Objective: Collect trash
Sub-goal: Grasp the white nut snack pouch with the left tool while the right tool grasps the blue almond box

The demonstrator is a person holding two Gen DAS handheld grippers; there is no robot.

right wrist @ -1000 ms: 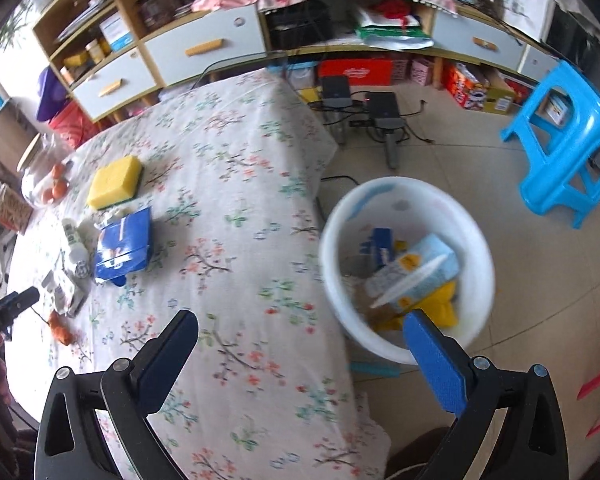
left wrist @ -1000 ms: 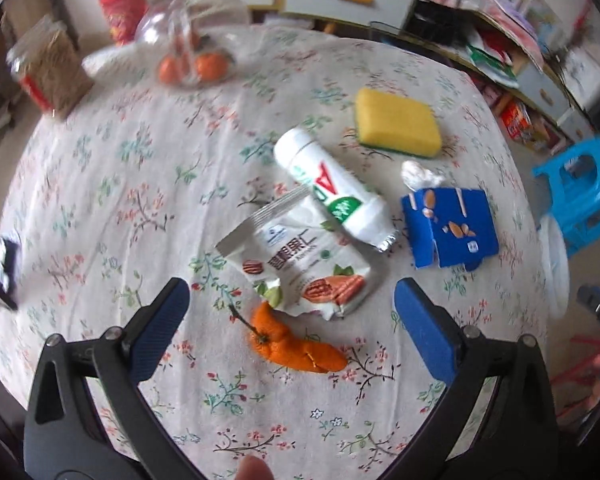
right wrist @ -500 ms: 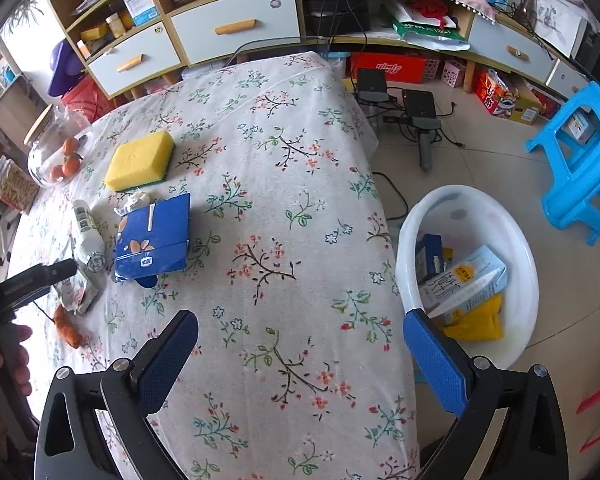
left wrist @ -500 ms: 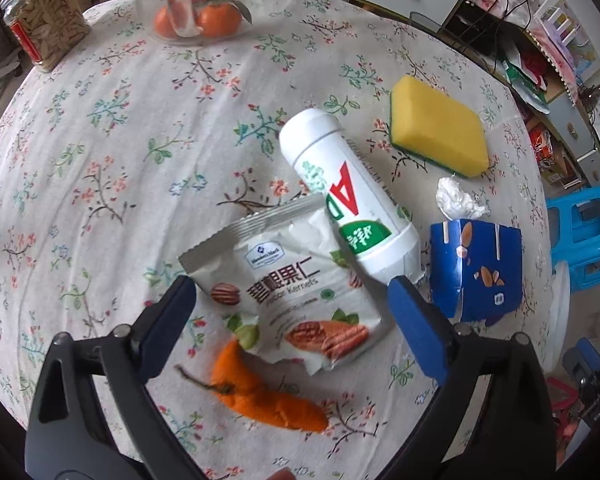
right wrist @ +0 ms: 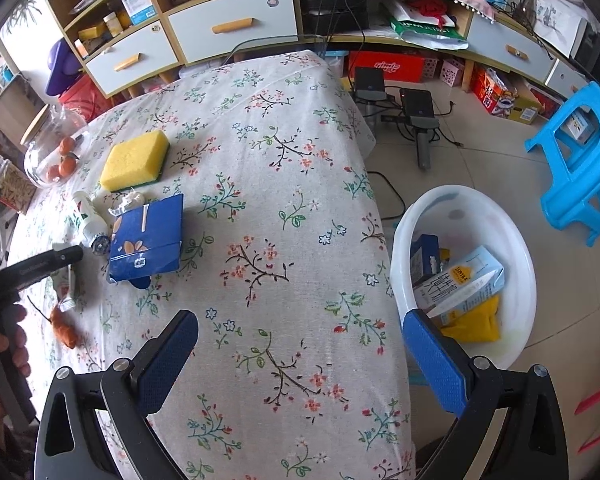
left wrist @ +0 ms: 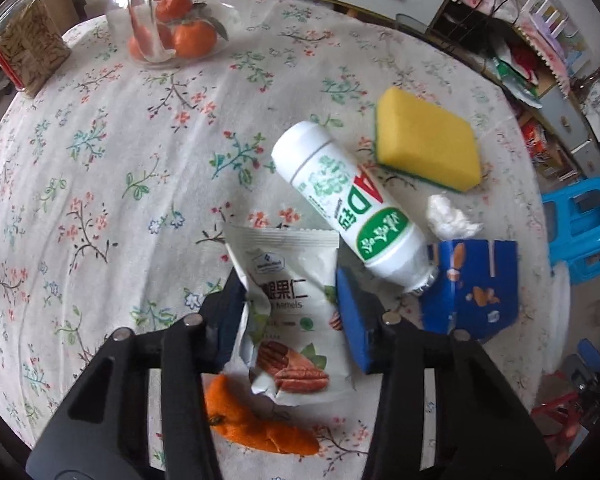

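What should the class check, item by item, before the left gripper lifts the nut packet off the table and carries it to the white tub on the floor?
1. Packet between the fingers: ok. The left gripper has closed in on the nut packet.
2. Firm grip: cannot tell. The packet is crumpled, but contact at both pads is not clear.
3. Nothing else caught: ok. The orange peel lies below the fingers, and the white bottle is beside them.
4. Bottle will stay put: cannot tell. Its lower end is close to the packet's corner.
5. Tub has room: ok. The white tub is only part filled.
6. Right gripper out of the way: ok. The right gripper is open and empty.
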